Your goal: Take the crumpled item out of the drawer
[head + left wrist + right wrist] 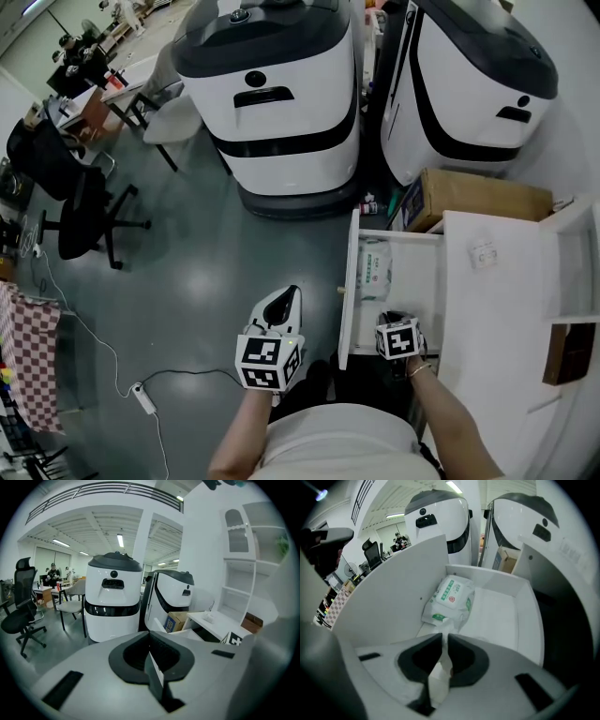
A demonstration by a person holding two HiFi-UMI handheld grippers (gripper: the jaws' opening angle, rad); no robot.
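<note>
The right hand-held gripper (pixel 444 634) is closed on the white crumpled item (pixel 440 677) inside the open drawer (pixel 506 585), while the left hand-held gripper (pixel 149 637), closed and empty, is outside the drawer.

White shirt (pixel 337 441); white left tongs (pixel 292 292) bear a black-and-white marker cube (pixel 267 362).

A glossy grey floor (pixel 206 281) is spread across the head view. A large white-and-black machine (pixel 272 94) is stood at twelve o'clock and a second machine (pixel 469 84) at one o'clock, with a cardboard box (pixel 478 197) just beside it. A black office chair (pixel 80 202) is placed at nine o'clock and a checkered cloth (pixel 33 356) at eight. Ceiling strip lights (pixel 120 540) are lit.
</note>
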